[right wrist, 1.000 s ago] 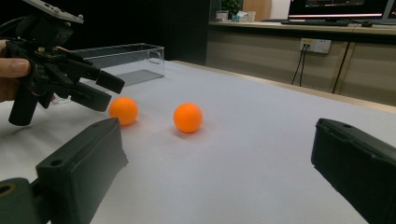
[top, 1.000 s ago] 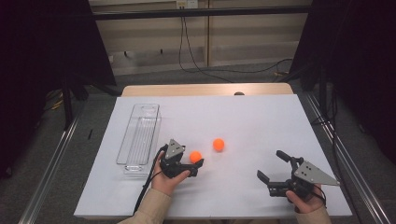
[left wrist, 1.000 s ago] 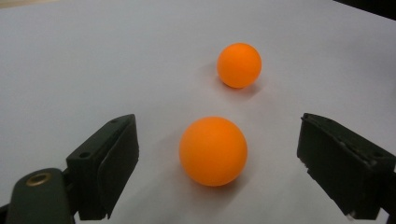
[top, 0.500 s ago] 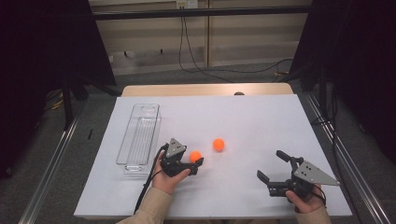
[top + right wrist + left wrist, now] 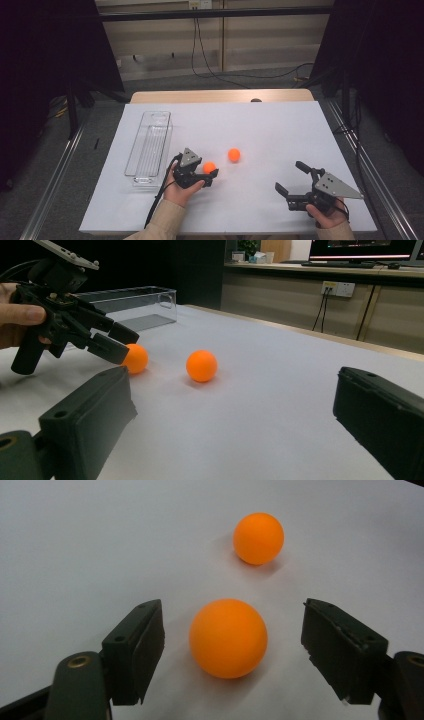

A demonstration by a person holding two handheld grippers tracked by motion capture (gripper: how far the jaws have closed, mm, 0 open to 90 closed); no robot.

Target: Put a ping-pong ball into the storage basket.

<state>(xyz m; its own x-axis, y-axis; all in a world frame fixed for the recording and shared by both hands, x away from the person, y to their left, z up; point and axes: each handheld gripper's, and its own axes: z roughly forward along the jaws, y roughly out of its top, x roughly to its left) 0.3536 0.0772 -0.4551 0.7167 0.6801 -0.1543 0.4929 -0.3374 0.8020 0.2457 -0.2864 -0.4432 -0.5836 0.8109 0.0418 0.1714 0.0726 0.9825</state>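
Since the earlier frame, left hand-held gripper [image 5: 210,175] jaws have been closing around the near orange ball [image 5: 228,638]; gaps remain both sides, pads not touching yet. Clear tray [image 5: 150,145] sits left on the white worktop [image 5: 280,130]. Second ball [image 5: 234,155] lies just beyond. To grip well: keep ball centred btwn pads, squeeze gently w/o nudging it. Right hand-held gripper [image 5: 292,182] is wide open, empty.
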